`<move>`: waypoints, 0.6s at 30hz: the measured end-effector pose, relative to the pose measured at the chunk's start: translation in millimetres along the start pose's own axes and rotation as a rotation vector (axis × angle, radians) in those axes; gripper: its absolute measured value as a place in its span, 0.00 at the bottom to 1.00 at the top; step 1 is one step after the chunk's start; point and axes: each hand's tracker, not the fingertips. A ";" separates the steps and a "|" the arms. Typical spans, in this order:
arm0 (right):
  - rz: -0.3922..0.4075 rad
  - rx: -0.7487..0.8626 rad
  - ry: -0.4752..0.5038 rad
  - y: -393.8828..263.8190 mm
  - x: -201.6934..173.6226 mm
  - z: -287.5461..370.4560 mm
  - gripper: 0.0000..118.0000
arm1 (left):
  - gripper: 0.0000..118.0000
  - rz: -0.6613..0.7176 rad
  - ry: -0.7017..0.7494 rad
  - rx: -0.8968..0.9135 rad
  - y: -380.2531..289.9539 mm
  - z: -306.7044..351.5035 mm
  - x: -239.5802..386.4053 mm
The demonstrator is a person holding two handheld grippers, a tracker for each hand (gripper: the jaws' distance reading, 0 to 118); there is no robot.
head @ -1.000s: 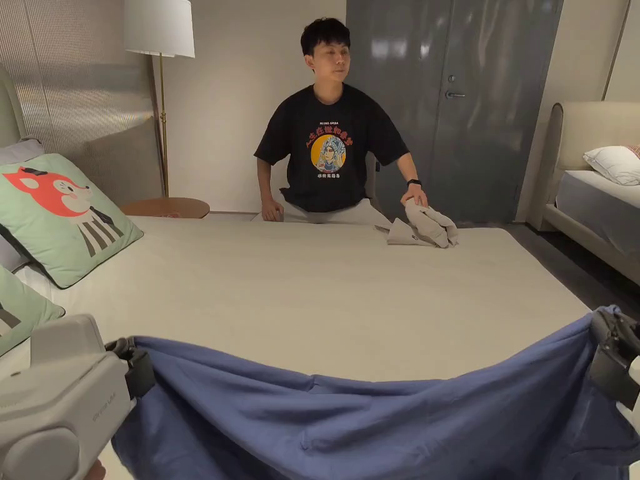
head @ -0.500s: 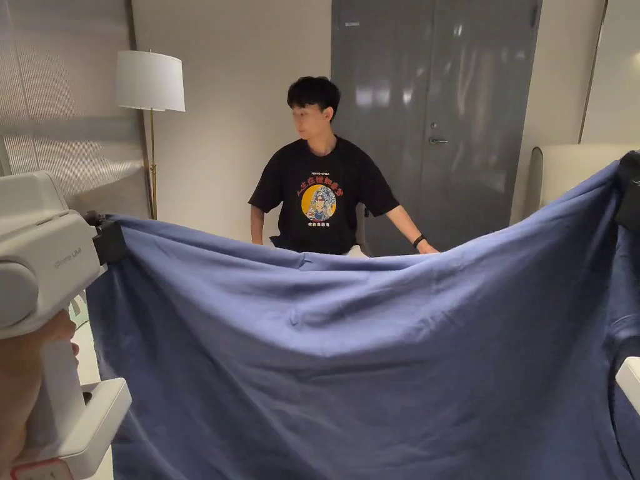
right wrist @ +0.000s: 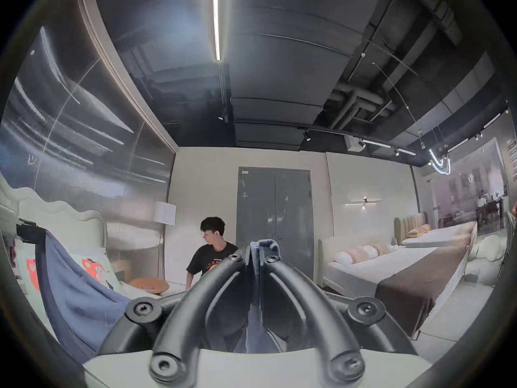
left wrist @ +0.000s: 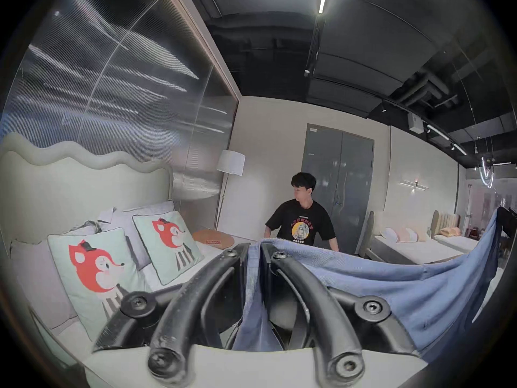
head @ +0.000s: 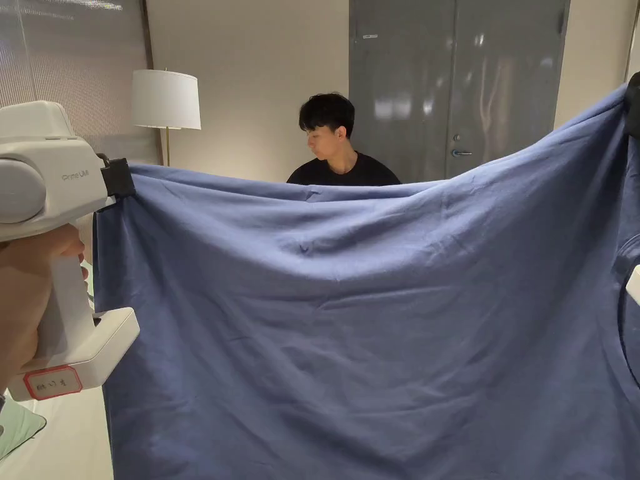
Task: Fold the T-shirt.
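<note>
blue t-shirt [head: 375, 325] aloft, one edge each in left gripper [left wrist: 254, 257] and right gripper [right wrist: 255, 254], jaws clamped tight.

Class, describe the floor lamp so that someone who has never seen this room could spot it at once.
Start at the bed with its wavy headboard. Past its far corner, against the pale wall beside the grey double door, stands the floor lamp. Its white drum shade on a thin brass pole sets it apart.

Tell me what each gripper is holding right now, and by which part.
Both hold the blue T-shirt by its top edge: the left gripper clamps one upper corner, the right gripper the other, the cloth hanging spread between them.
</note>
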 end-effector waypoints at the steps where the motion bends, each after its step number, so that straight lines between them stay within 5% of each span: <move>1: -0.007 -0.003 -0.003 -2.7 -0.1 -11.0 0.05 | 0.05 -0.006 0.005 0.000 0.6 -11.2 2.3; 18: 0.042 -0.022 -0.005 -59.8 -7.3 -146.4 0.05 | 0.05 -0.019 0.014 0.015 -18.5 -143.9 31.2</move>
